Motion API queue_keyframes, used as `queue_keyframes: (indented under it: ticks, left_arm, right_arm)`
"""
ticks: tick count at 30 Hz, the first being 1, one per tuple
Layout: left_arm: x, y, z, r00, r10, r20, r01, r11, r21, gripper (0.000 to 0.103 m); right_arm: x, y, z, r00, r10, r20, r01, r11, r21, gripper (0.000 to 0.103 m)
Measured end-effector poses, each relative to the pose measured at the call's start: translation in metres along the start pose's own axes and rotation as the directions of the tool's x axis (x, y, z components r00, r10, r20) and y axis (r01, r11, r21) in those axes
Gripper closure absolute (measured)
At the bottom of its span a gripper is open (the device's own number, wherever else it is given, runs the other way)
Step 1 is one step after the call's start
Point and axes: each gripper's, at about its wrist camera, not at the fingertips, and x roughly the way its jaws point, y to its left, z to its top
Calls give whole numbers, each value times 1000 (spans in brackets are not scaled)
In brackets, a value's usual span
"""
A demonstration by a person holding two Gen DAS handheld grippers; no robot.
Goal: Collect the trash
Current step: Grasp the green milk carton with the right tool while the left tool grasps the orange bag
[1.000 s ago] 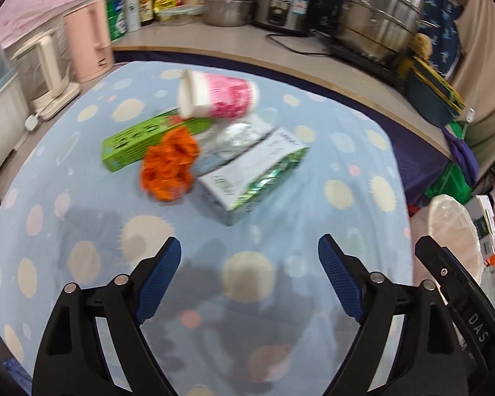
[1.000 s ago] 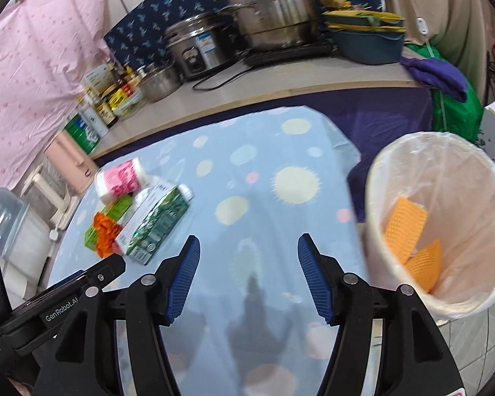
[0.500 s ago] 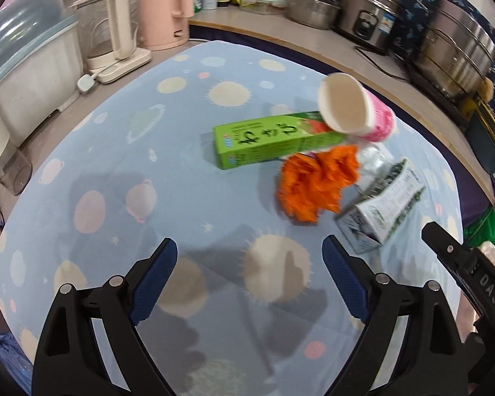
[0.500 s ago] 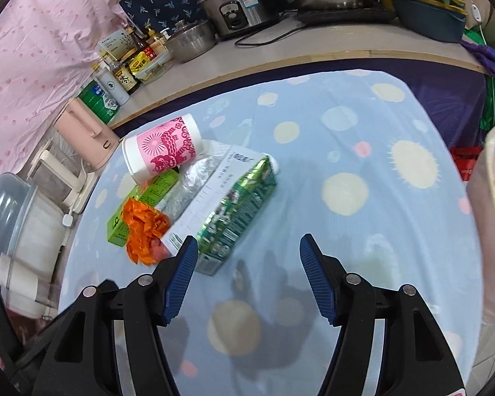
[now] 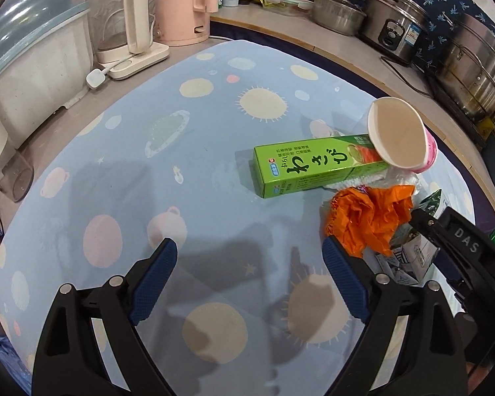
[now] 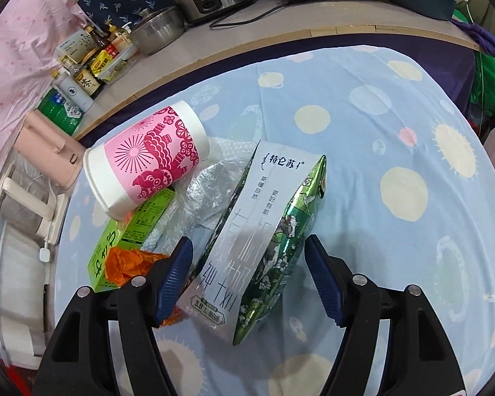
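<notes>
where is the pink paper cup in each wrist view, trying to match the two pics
Left wrist view: pink paper cup right of centre, on its side, open mouth towards the camera, lying across the far end of the green wasabi box.
Right wrist view: pink paper cup left of centre, on its side, printed wall showing, above the same box.
Shared landmark: the crumpled orange wrapper beside the box.

Spotted blue tablecloth (image 5: 214,105), pink kettle (image 5: 184,3), rice cooker (image 5: 396,33), sauce bottles (image 6: 85,79)
</notes>
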Motion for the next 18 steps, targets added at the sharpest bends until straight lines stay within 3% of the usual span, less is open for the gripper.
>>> queue_keyframes:
  ticks: [8,14,18]
  left_arm:
    - [8,-6,-1,999,-37,-19,37,999,4,18]
    - [9,-29,-4,996,-87,-19,88,995,54,14]
    - [15,-48,-4,994,-106,-22,108,990,89,13]
  right_arm:
    - [4,3,-5,999,-45,22,47,994,-101,37]
    - [2,-32,-11,998,-54,-37,49,991,-126,52]
    - [-12,-51,-19,995,-95,-17,90,980,-179,53]
